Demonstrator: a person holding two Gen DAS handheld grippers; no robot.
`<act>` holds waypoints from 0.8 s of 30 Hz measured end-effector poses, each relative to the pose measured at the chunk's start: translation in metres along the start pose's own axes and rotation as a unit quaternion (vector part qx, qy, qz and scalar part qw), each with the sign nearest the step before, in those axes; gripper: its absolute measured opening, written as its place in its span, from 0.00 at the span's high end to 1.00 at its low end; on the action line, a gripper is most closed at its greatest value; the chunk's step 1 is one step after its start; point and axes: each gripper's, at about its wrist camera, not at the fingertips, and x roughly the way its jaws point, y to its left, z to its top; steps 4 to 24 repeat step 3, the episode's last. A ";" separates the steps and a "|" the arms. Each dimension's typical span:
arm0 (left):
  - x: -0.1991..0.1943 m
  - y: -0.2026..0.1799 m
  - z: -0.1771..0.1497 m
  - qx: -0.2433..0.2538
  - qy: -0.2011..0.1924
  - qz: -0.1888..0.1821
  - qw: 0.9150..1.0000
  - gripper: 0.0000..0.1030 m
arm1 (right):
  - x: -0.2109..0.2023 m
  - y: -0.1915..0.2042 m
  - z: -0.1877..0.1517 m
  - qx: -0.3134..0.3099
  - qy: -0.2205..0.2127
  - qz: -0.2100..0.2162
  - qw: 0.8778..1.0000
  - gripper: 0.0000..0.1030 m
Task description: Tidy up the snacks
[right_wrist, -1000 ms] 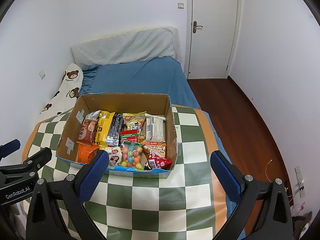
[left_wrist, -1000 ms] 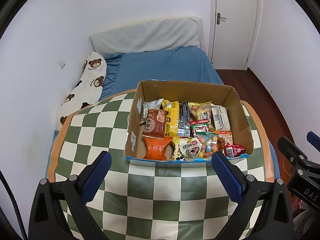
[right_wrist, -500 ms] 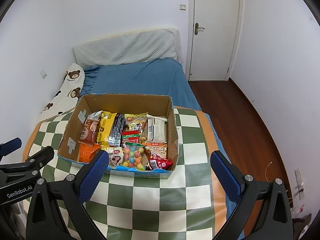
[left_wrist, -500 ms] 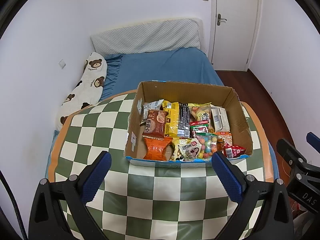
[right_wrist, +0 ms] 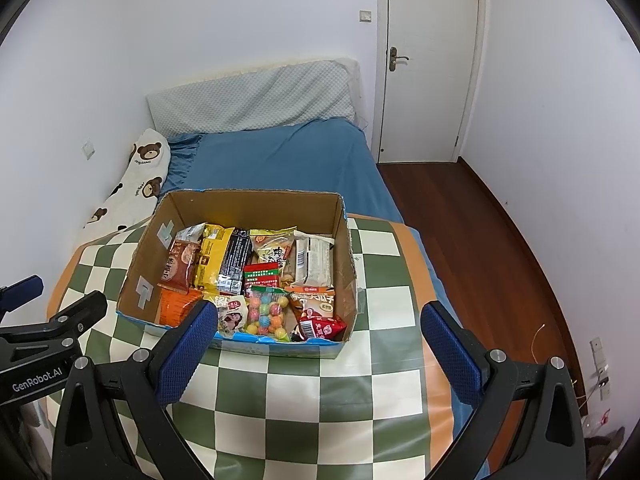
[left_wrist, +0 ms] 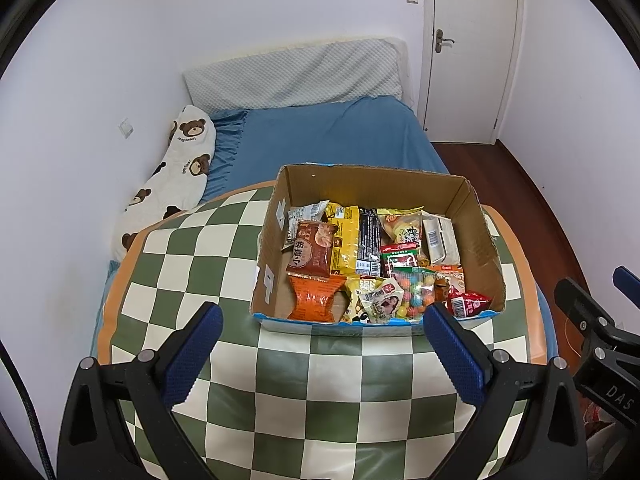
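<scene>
Both jaws stood wide apart with nothing between them: your left gripper [left_wrist: 322, 326] and right gripper [right_wrist: 318, 326] hung just short of the cardboard box [left_wrist: 476, 216]; that box held the snack packets [left_wrist: 356, 246], packed close; it sat on the green checkered table [left_wrist: 280, 392], beside the blue bed [left_wrist: 332, 136].

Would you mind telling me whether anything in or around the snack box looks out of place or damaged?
Nothing has spilled: every packet sits inside the cardboard box, though jumbled and overlapping. The box has ragged, torn top edges and tape patches on its left wall. Both grippers are open and empty.
</scene>
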 end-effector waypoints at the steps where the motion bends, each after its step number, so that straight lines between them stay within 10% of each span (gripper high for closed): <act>1: 0.000 0.000 0.001 0.000 0.000 0.000 1.000 0.00 | 0.000 0.001 0.000 -0.001 0.000 -0.001 1.000 0.00; 24: 0.000 0.000 0.000 -0.001 0.001 -0.001 1.000 0.00 | 0.000 0.001 0.001 -0.001 0.000 0.000 1.000 0.00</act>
